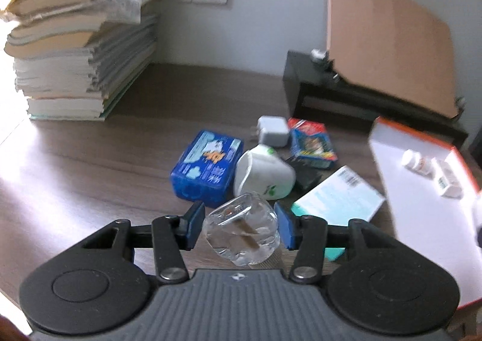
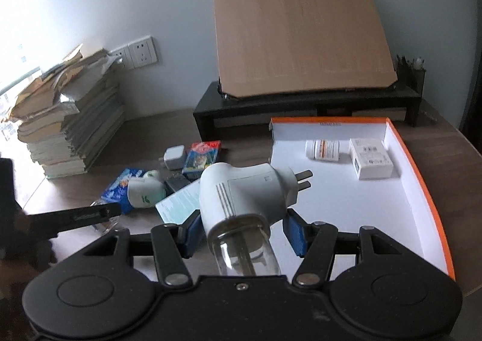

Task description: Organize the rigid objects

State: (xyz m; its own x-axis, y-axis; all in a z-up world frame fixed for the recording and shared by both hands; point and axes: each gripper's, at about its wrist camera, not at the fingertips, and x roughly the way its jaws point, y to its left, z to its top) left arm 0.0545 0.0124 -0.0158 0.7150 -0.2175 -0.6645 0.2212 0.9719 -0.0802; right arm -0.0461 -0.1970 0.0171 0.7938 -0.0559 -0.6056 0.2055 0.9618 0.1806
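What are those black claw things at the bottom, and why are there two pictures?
A person holds a grabber in each hand, and each carries a camera, so you get two pictures of one desk. The left gripper is shut on a clear glass jar. The right gripper clamps a white plug-in device with a small glass bottle at its end. On the desk lie a blue packet, a white charger, a stack of books and an orange-edged box holding a pill bottle and a small white carton.

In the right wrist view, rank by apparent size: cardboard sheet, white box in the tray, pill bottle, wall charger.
1. Cardboard sheet
2. White box
3. Pill bottle
4. Wall charger; close to the bottle, so that order is unsure.
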